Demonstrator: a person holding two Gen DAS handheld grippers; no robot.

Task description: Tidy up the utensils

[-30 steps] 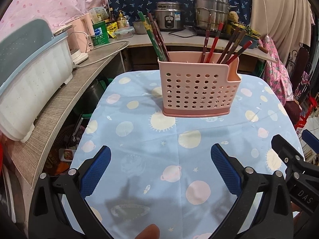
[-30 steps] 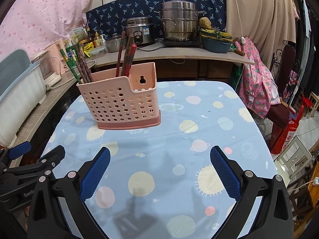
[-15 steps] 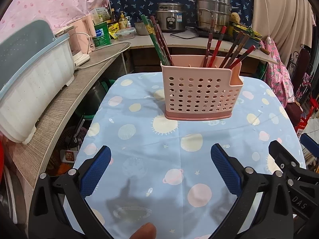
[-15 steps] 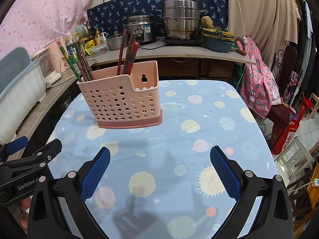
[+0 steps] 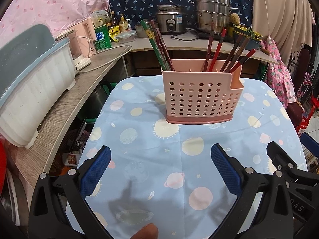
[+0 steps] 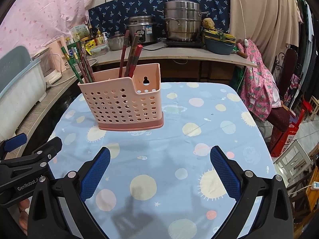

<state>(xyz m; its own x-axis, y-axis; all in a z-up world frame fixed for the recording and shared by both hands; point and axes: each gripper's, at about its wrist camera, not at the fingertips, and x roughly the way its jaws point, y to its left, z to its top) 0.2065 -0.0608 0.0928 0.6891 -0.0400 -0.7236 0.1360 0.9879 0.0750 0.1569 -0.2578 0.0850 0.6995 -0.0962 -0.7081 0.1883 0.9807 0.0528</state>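
Observation:
A pink perforated utensil holder [image 5: 201, 97] stands upright on the table with the blue planet-print cloth [image 5: 151, 149]. Green and dark red chopsticks [image 5: 157, 45] lean in its left compartment, several red and brown ones [image 5: 229, 51] in the right. The holder also shows in the right wrist view [image 6: 123, 103], at the far left of the table. My left gripper [image 5: 160, 169] is open and empty, low over the near side of the cloth. My right gripper [image 6: 159, 171] is open and empty, to the right of the left one.
A grey counter [image 5: 59, 115] with a white dish rack [image 5: 30, 91] runs along the left. A back shelf holds a rice cooker [image 5: 171, 23], steel pots [image 5: 214, 14] and bottles. Pink clothes [image 6: 259, 83] and stools [image 6: 293, 159] stand to the right of the table.
Both grippers have drawn back slightly from the holder and stayed open. The holder and chopsticks have not moved.

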